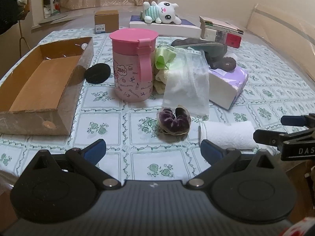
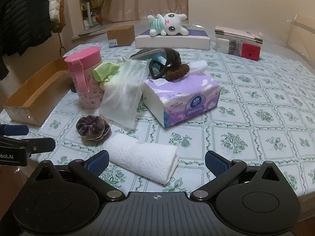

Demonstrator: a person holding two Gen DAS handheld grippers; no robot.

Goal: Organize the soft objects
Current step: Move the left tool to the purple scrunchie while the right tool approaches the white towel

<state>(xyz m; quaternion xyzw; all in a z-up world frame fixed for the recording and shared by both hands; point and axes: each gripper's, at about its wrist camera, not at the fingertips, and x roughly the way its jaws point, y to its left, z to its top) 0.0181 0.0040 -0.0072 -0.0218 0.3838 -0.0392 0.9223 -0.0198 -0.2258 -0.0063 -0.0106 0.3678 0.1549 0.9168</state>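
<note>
A purple velvet scrunchie (image 1: 174,122) (image 2: 92,126) lies on the tablecloth just ahead of my left gripper (image 1: 153,151), which is open and empty. A rolled white towel (image 2: 142,160) (image 1: 226,133) lies between the open fingers of my right gripper (image 2: 157,162), low over the table. A white mesh cloth (image 1: 187,86) (image 2: 124,94), a green cloth (image 1: 164,56) (image 2: 105,70), a brown knitted scrunchie (image 2: 177,71) (image 1: 227,64) on a purple tissue pack (image 2: 183,98) (image 1: 228,86), a dark slipper (image 2: 157,54) and a black round pad (image 1: 97,73) lie further back. An open cardboard box (image 1: 39,82) (image 2: 37,90) stands at the left.
A pink lidded cup (image 1: 133,66) (image 2: 85,78) stands beside the box. A white plush cat (image 1: 162,12) (image 2: 169,24) lies on a flat white box at the back, with a small brown carton (image 1: 106,20) and stacked books (image 2: 238,43) near it. The table edge curves round on the right.
</note>
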